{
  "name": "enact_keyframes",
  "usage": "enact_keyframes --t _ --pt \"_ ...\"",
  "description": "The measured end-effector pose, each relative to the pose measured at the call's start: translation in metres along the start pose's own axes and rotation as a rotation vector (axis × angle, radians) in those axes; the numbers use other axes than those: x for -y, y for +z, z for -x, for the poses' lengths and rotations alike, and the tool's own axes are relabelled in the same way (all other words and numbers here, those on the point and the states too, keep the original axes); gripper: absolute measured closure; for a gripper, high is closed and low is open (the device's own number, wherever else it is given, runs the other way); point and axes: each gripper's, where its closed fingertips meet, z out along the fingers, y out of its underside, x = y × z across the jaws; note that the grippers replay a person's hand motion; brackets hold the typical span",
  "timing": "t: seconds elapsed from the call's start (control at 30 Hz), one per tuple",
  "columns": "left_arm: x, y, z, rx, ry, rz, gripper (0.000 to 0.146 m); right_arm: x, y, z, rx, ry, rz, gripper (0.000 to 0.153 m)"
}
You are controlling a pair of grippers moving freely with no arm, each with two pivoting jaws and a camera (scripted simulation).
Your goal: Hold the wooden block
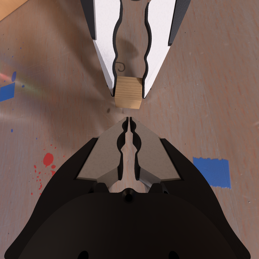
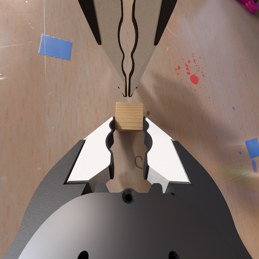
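Observation:
A small light wooden block (image 2: 129, 117) sits between the tips of my right gripper (image 2: 129, 119), whose white fingers (image 2: 98, 147) press on its two sides. The block reaches past the fingertips. In the left wrist view the same block (image 1: 127, 93) shows ahead, held by the right gripper (image 1: 127, 89) that comes in from the top. My left gripper (image 1: 129, 118) has grey-brown fingers (image 1: 107, 151); it is shut and empty, its tips a short way from the block's near face. It also shows in the right wrist view (image 2: 127, 96), pointing at the block from the far side.
The worn wooden tabletop (image 1: 210, 98) carries blue tape patches (image 1: 212, 172) (image 2: 56, 47), red paint spatter (image 1: 48, 159) (image 2: 194, 79) and blue spots. A pink object (image 2: 250, 5) lies at the top right corner of the right wrist view. A lighter board edge (image 1: 8, 8) shows top left.

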Motion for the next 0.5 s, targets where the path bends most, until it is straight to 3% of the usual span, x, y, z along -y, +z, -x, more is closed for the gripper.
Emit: enact_keyframes --t 0.5 --pt "-0.0004 -0.0001 -0.0003 -0.001 0.000 0.002 0.145 0.0000 0.0001 0.0000 -0.002 -0.002 0.001 0.113"
